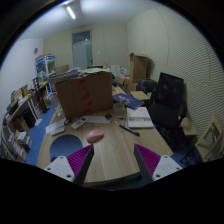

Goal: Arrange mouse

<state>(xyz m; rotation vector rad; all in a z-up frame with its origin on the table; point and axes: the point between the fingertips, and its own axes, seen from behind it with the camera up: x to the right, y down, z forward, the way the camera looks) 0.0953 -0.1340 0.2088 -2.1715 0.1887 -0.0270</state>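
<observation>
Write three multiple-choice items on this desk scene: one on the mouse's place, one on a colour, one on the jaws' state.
1. Where is the mouse?
A. On the desk ahead of the jaws
B. Held in the jaws
C. On the cardboard box

2. What colour is the mouse?
A. Black
B. Pink
C. Green

3. How do the gripper jaws stand?
A. Shut on the mouse
B. Open, empty
C. Shut on a pen

Key: 1 A, it lies on the desk beyond the fingers; 2 B, its shell shows pink; 3 B, bare desk shows between the pads.
</observation>
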